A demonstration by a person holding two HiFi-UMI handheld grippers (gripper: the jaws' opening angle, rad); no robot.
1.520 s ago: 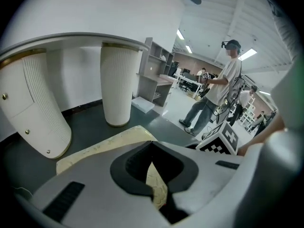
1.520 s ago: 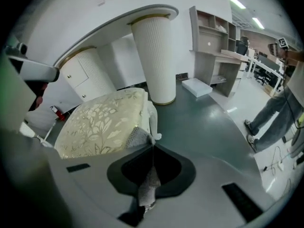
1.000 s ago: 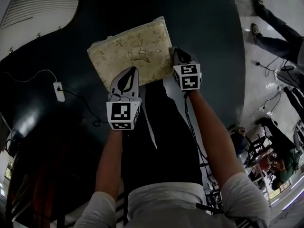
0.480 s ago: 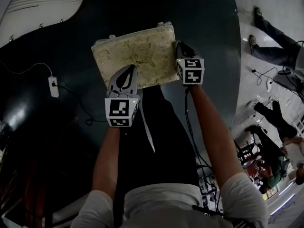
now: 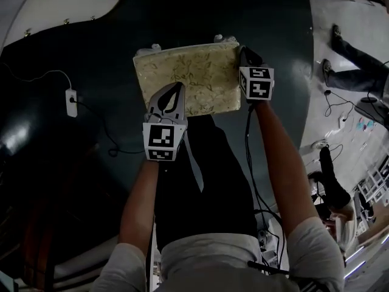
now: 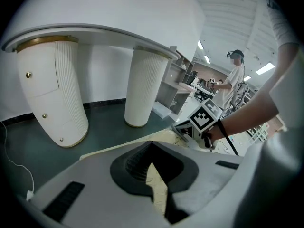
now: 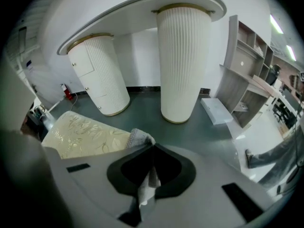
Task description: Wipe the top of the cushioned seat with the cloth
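The cushioned seat (image 5: 188,81), cream with a leaf pattern, stands on the dark floor in front of me. My left gripper (image 5: 176,89) hovers over its near edge, jaws shut with nothing gripped; the seat's fabric (image 6: 164,135) shows just beyond the tips (image 6: 152,142). My right gripper (image 5: 244,52) sits at the seat's right edge near the far corner, shut on a pale grey cloth (image 7: 141,194). A fold of that cloth lies on the seat (image 7: 85,134) just past the jaws (image 7: 153,146). The left gripper view also catches the right gripper (image 6: 178,128).
Two white ribbed pedestals (image 7: 183,61) (image 7: 97,72) carry a white tabletop beyond the seat. A power strip (image 5: 72,102) with a cord lies on the floor at left. People's legs (image 5: 358,78) are at the right, grey shelving (image 7: 247,80) further off, and a person (image 6: 232,80) stands in the distance.
My right gripper has slid along the seat's right edge from the near corner towards the far corner. The left gripper stays over the near edge. The head view has shifted.
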